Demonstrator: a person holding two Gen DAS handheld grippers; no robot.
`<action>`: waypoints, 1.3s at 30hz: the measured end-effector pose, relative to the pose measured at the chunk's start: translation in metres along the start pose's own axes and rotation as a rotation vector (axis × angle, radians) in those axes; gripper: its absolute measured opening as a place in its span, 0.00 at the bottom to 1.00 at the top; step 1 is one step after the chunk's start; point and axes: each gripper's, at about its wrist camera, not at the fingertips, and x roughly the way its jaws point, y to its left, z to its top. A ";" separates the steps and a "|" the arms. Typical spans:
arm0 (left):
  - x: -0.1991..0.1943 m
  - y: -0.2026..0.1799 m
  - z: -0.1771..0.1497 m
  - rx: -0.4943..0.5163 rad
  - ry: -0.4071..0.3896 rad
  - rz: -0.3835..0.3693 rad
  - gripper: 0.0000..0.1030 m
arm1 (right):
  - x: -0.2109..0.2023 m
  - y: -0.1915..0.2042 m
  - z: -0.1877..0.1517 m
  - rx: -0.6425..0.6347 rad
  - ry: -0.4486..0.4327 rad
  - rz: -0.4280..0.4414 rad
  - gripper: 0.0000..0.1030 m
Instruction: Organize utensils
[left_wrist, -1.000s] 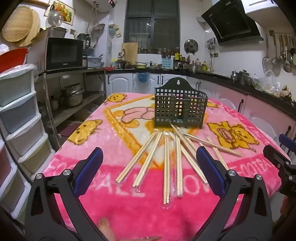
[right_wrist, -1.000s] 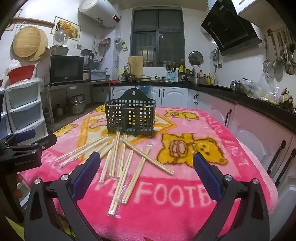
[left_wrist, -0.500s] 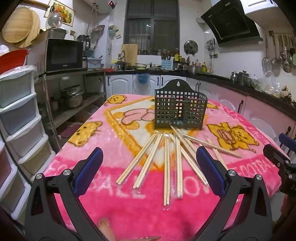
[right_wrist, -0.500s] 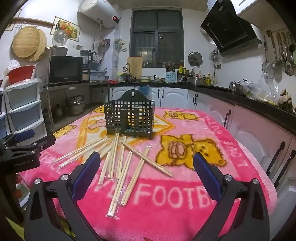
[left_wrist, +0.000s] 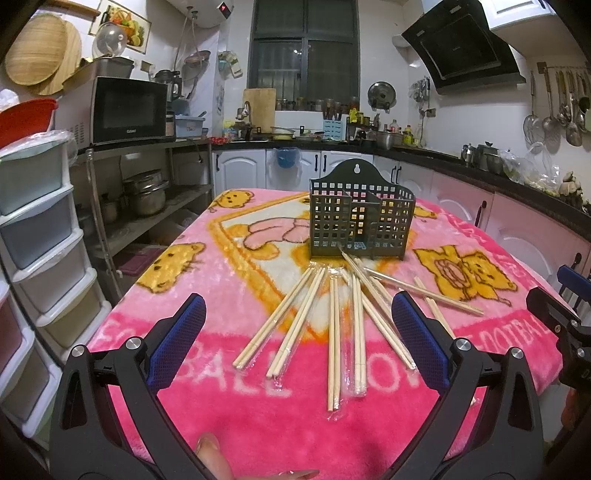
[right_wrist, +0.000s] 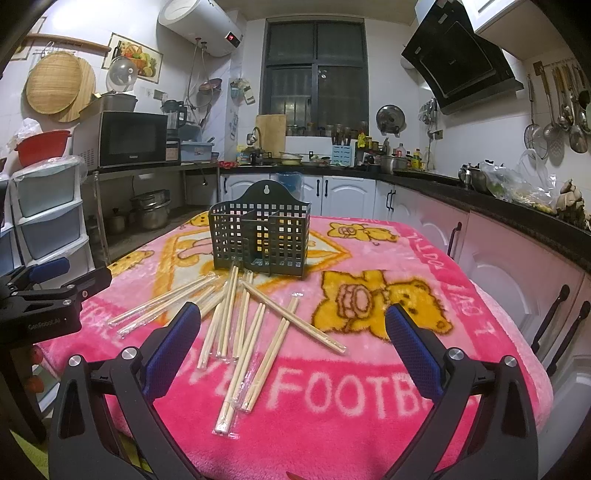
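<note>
On pink blanket (left_wrist: 221, 398), wrapped chopsticks (left_wrist: 334, 332) partly hidden by wide-open, empty L gripper (left_wrist: 297, 345) & R gripper (right_wrist: 291, 345) fingers.

the utensil caddy (left_wrist: 360, 225) stands upright on the blanket-covered worktop (left_wrist: 229, 391), toward its far side. wrapped chopstick pairs (left_wrist: 334, 332) lie fanned out just before it, a few crossing. the counter (left_wrist: 517, 181) runs behind and along the right.

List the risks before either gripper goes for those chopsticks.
The chopsticks lie crossed and overlapping, so one lift may drag its neighbours. Several sit in loose clear wrappers that may slip between the fingers. The lattice holder stands free on the soft blanket and might tip if bumped.
</note>
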 end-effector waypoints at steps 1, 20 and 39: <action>0.000 0.000 0.000 0.000 0.000 0.001 0.90 | 0.000 0.000 0.000 0.000 0.000 0.000 0.94; 0.000 0.001 0.009 -0.002 -0.005 0.000 0.90 | -0.001 0.000 0.000 -0.001 -0.004 0.000 0.94; -0.002 0.001 0.012 -0.004 -0.016 -0.001 0.90 | 0.002 0.000 -0.003 -0.001 -0.001 0.003 0.94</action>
